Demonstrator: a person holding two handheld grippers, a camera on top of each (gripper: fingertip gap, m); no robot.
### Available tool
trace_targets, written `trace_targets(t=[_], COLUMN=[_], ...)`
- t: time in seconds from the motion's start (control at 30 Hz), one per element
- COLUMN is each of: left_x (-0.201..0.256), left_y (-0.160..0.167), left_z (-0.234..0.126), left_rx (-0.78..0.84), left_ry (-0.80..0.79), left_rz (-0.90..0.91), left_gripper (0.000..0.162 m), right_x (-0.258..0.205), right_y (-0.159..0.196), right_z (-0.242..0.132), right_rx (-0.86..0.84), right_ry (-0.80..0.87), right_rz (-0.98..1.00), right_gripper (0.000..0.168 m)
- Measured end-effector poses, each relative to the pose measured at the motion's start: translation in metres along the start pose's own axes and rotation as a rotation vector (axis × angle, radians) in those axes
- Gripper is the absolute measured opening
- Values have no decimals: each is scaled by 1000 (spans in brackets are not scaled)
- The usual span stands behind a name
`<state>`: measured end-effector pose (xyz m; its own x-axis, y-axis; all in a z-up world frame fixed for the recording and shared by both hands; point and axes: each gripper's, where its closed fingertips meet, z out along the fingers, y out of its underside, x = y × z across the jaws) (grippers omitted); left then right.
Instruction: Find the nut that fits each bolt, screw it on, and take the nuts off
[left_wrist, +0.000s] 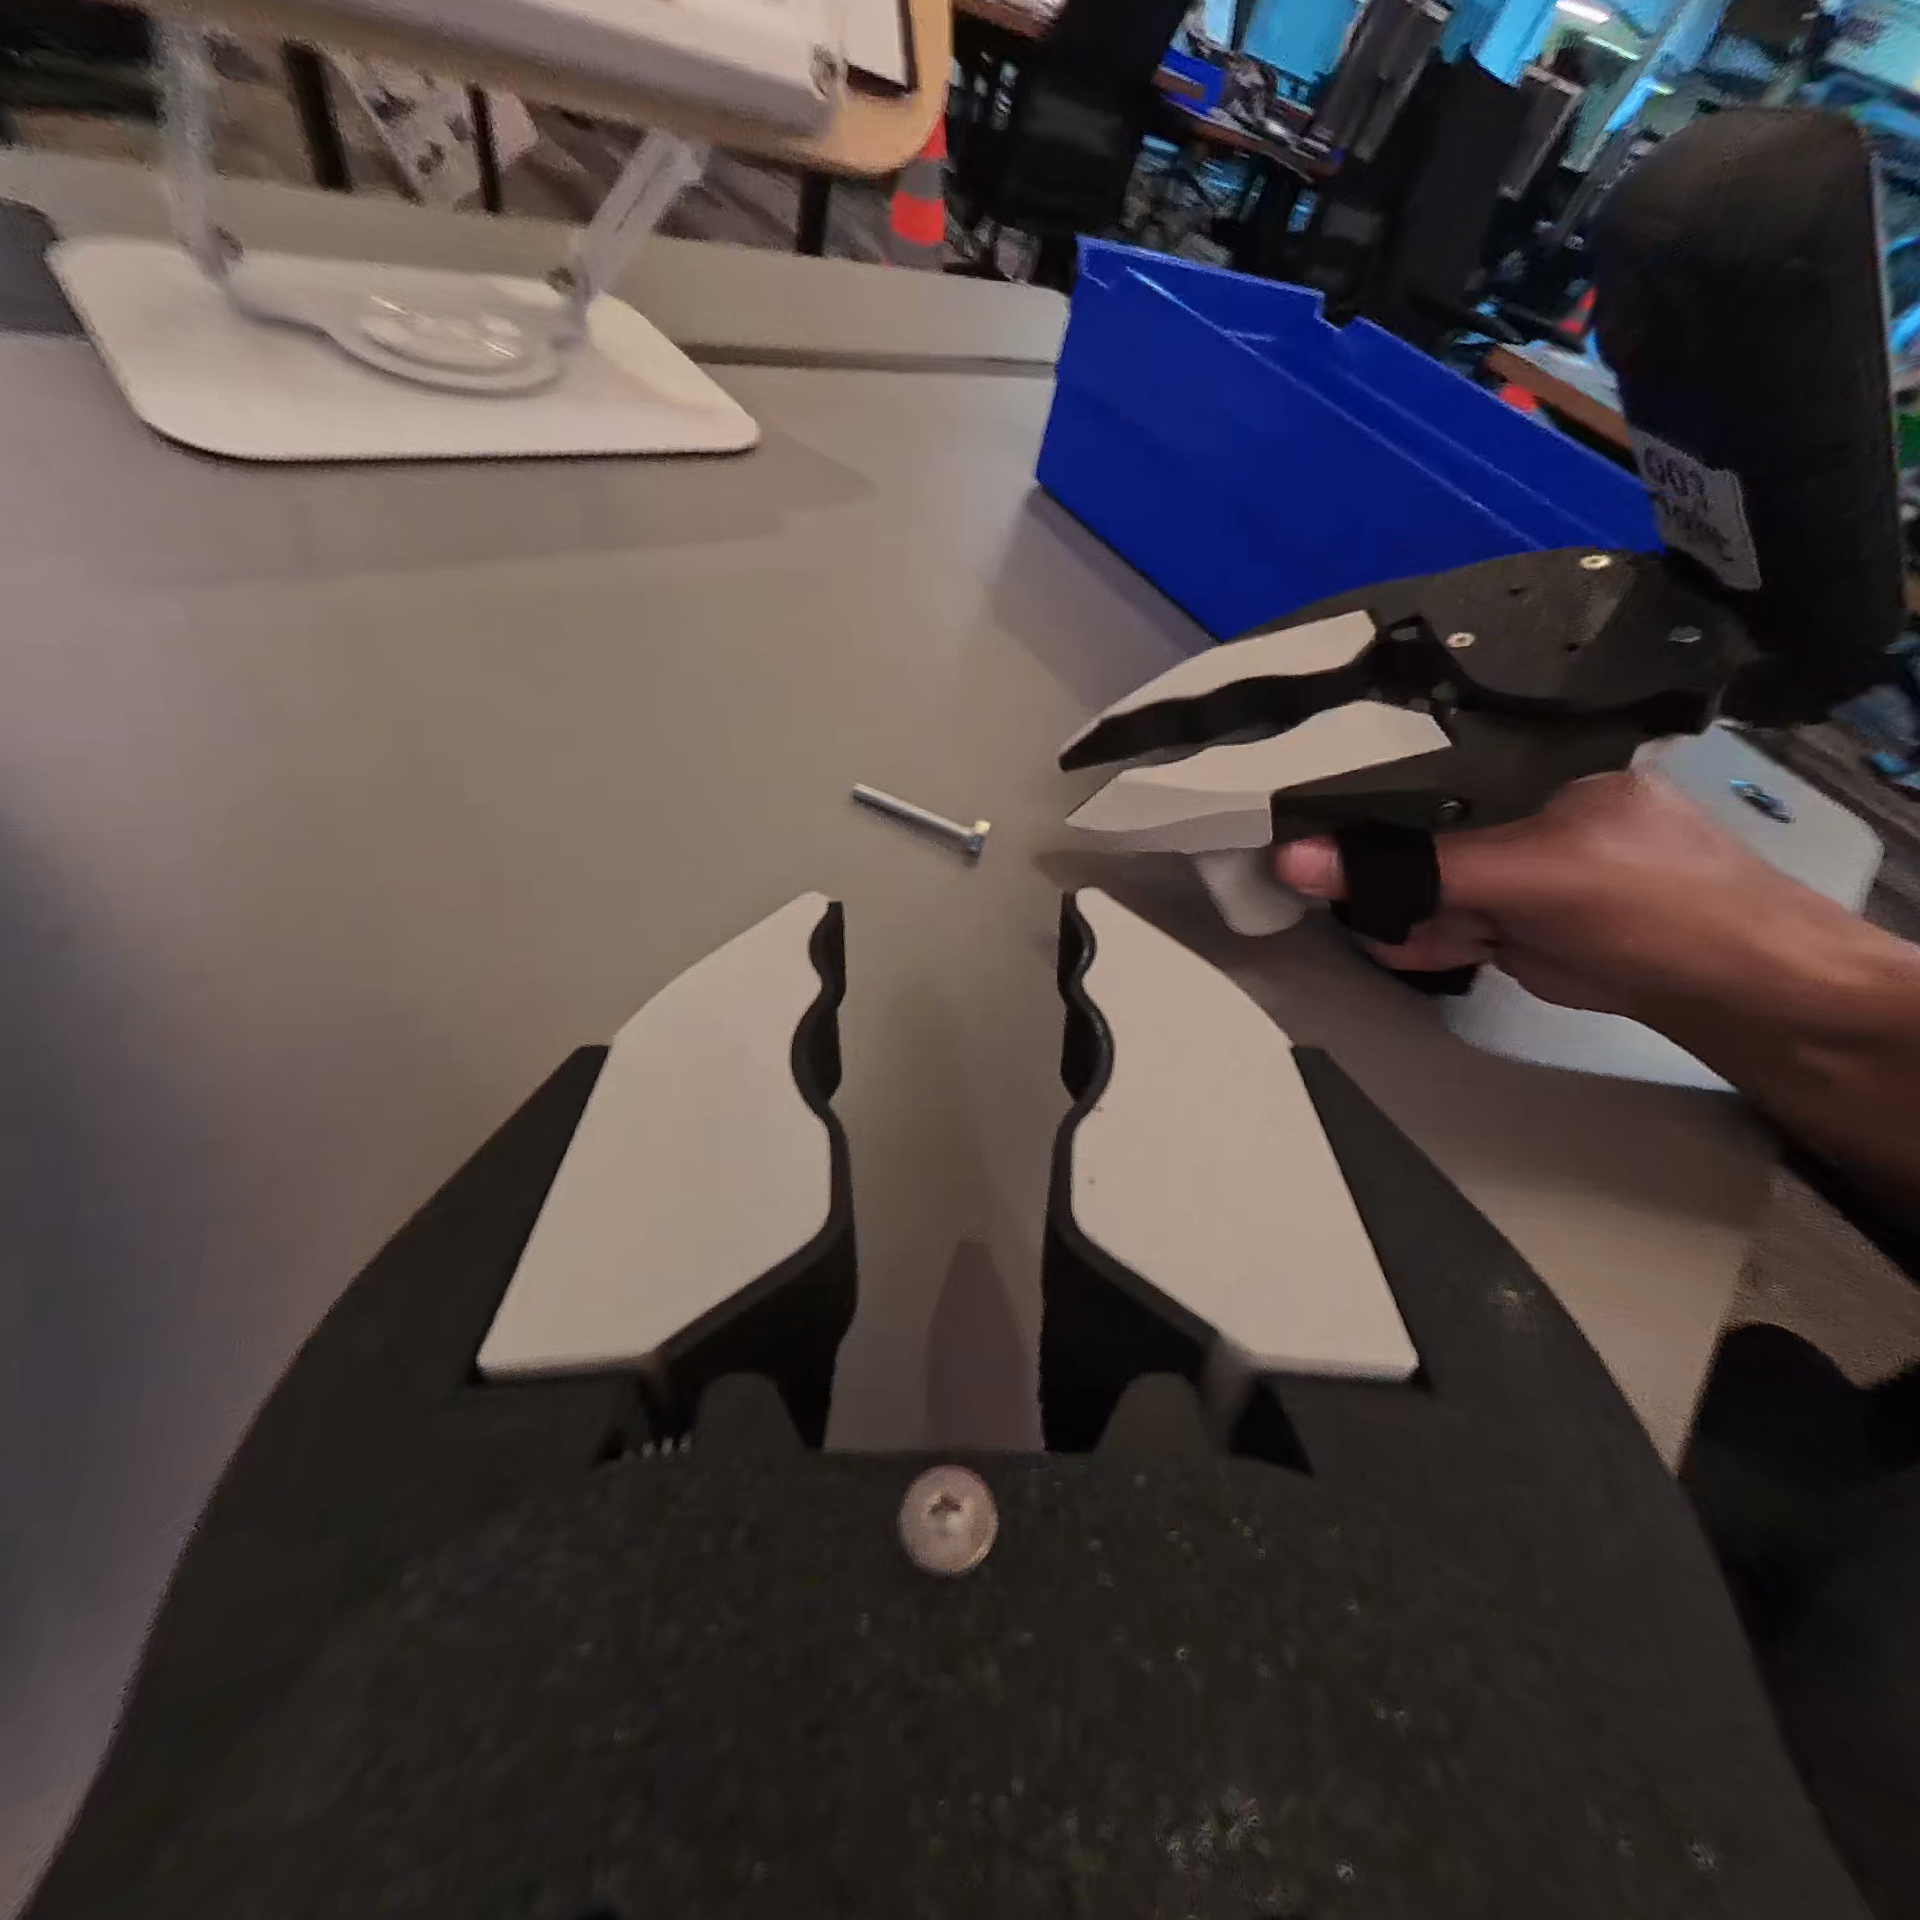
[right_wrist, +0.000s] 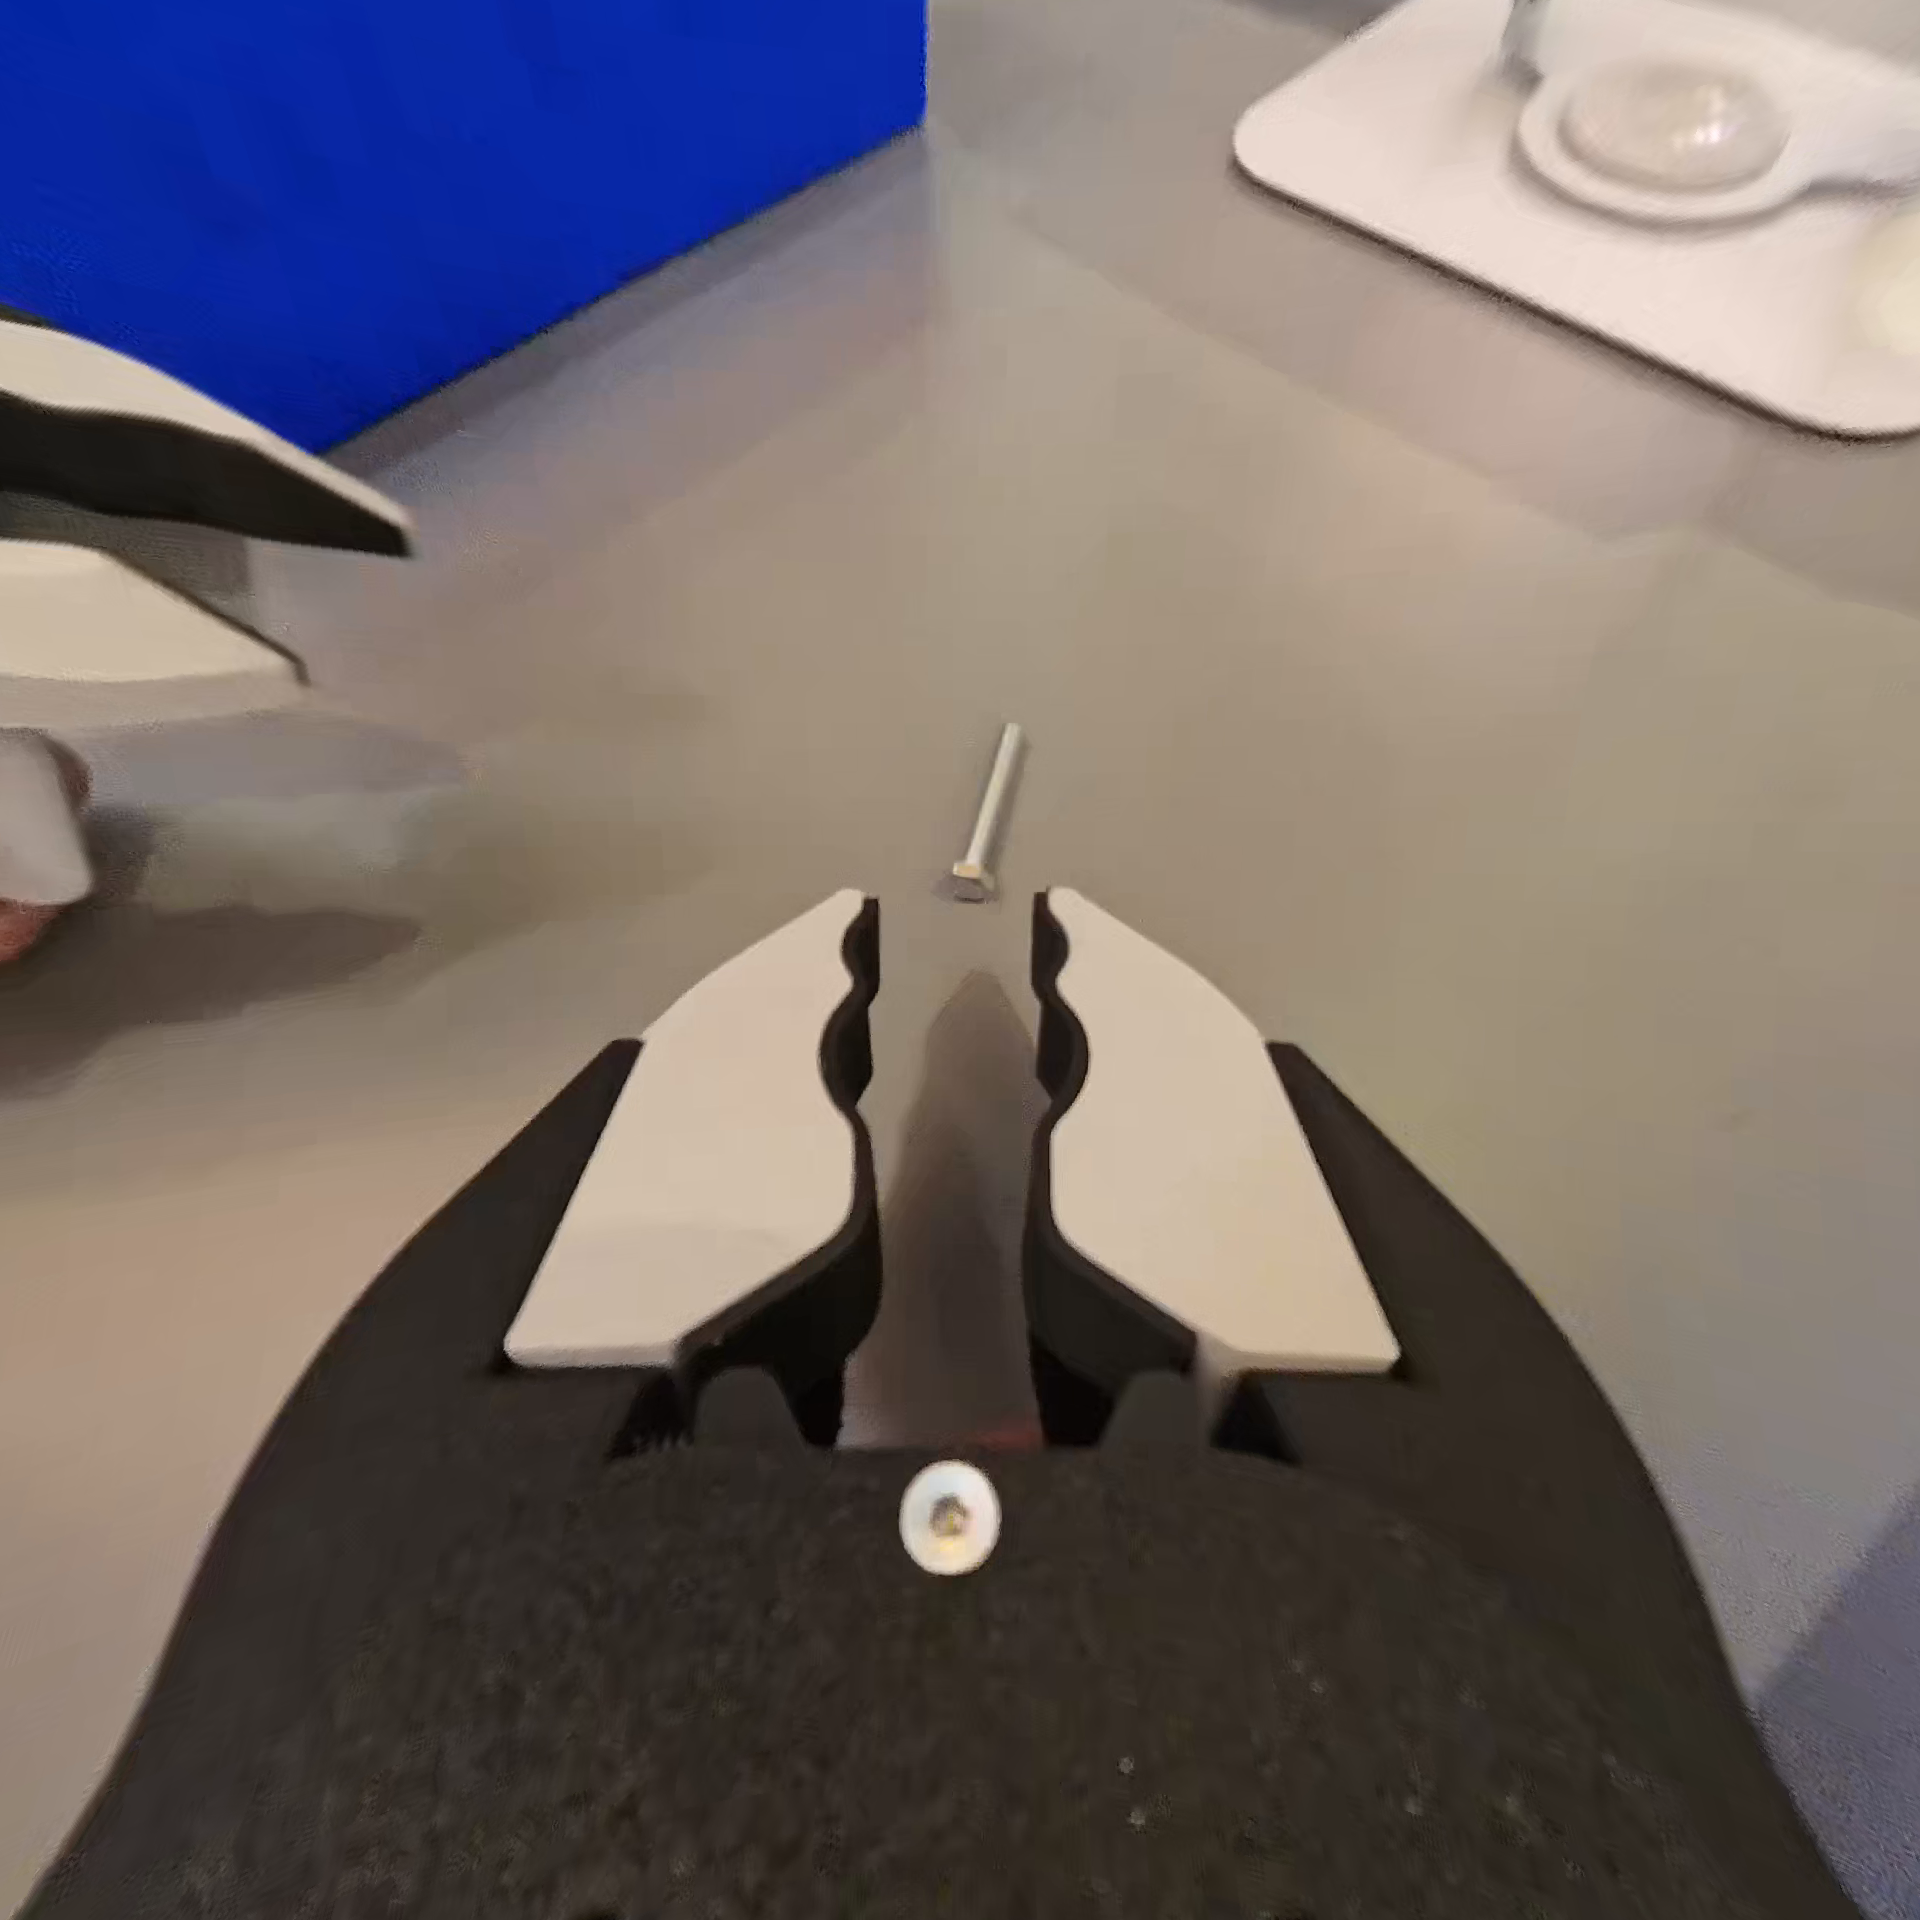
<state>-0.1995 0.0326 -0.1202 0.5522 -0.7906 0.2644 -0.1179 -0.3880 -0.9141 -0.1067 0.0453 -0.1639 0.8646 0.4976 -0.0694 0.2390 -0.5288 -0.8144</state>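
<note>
A blue bin (left_wrist: 1299, 447) stands in the upper right of the left wrist view, on the grey worktop (left_wrist: 520, 727); only its outer walls and rim show, so what lies inside cannot be told. In the right wrist view the same bin fills the upper left corner as a flat blue wall.

The left gripper (left_wrist: 951, 914) reaches up from the bottom of its own view, its two fingers parted by a moderate gap with bare worktop between them and nothing held. The right gripper (left_wrist: 1070, 795) enters from the right of that view, tilted so that one finger lies above the other, tips pointing left toward the middle of the frame. A hand (left_wrist: 1538, 894) grips its handle from below, one finger through a black strap. In its own view the right gripper's fingers stand a little apart, narrower than the left's, and hold nothing.

One bolt (left_wrist: 920, 823) lies flat on the worktop, just above the left gripper's fingertips in the left view. In the right wrist view the bolt (right_wrist: 987, 821) lies just ahead of the gap between the fingers, its hex head nearest them and its shank pointing up the frame.

One white stand with a flat base (left_wrist: 395, 374) sits in the upper left of the left view and in the upper right of the right view. One bolt, one bin and two grippers show.
</note>
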Motion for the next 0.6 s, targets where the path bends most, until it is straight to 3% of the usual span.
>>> trace_targets(t=[0.1, 0.23, 0.6], left_x=[-8, -10, -3], left_y=[-11, -9, -4], left_z=[-7, -5, -3], left_rx=[76, 56, 21], left_ry=[-35, -33, 9], left_rz=[57, 91, 98], left_gripper=[39, 39, 38], right_x=[2, 7, 6], right_y=[3, 4, 11], right_z=[15, 23, 35], right_rx=[-74, -109, -186], right_ry=[72, 143, 114], right_rz=[11, 15, 12], right_gripper=[28, 26, 16])
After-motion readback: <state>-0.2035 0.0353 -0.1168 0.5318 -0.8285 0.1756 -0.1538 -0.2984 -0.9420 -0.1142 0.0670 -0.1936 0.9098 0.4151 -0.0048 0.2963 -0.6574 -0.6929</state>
